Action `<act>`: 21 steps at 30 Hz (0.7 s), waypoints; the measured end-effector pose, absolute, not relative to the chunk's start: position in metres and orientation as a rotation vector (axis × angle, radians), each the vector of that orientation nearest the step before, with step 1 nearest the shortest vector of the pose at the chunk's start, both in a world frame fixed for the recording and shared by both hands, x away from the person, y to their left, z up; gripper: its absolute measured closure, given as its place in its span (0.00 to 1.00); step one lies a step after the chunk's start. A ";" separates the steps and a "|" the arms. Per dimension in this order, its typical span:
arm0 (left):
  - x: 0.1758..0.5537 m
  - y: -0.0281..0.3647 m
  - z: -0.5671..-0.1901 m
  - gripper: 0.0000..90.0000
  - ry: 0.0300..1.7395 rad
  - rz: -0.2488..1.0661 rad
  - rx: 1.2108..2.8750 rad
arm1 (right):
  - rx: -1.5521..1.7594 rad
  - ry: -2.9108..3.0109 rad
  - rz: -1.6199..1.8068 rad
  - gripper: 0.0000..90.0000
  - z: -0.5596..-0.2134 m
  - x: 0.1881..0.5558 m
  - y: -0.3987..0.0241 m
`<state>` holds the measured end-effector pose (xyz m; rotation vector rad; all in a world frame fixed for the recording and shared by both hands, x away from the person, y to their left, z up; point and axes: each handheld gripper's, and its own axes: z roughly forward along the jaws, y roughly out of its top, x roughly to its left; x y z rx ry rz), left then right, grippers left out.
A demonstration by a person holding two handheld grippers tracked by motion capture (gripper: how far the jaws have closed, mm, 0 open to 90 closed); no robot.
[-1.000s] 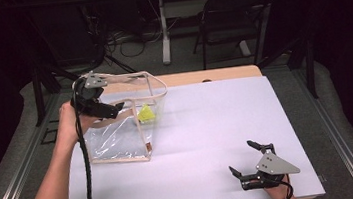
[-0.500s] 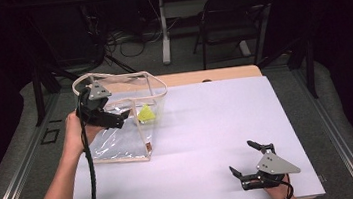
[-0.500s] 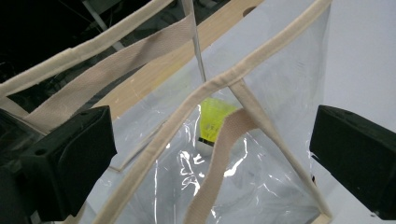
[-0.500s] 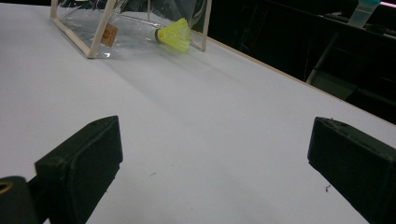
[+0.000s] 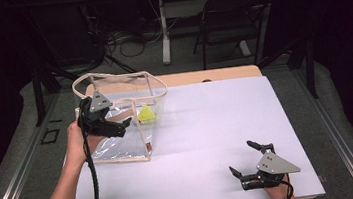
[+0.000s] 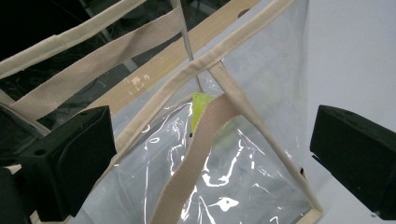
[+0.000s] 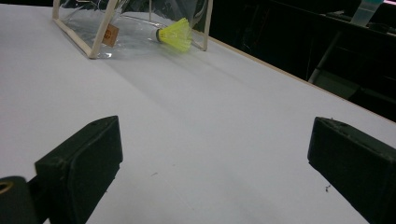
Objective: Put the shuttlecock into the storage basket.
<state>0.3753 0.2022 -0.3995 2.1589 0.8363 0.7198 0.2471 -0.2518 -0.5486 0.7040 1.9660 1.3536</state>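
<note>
The white table (image 5: pixel 209 141) carries a clear plastic tote bag (image 5: pixel 119 141) with beige webbing trim at its 9 o'clock edge. Inside the bag, toward its 2 o'clock corner, lies a yellow shuttlecock (image 5: pixel 146 114). The bag is judged light, floppy and slick on its film panels; the webbing handle (image 6: pixel 196 154) or the stitched rim is the firmer place to grip. The shuttlecock is judged very light and crushable at its skirt. The left gripper (image 5: pixel 117 128) stands over the bag mouth, jaws wide apart, nothing between them. The right gripper (image 5: pixel 245 164) rests at 5 o'clock, jaws apart and empty. The right gripper view resolves the shuttlecock's white cork end and a small tag (image 7: pixel 110 34); the left gripper view shows the handle crossing the shuttlecock.
</note>
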 end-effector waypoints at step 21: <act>0.335 0.202 -0.429 0.00 0.770 0.740 2.111 | 0.703 1.973 1.338 0.03 -0.547 0.245 -0.251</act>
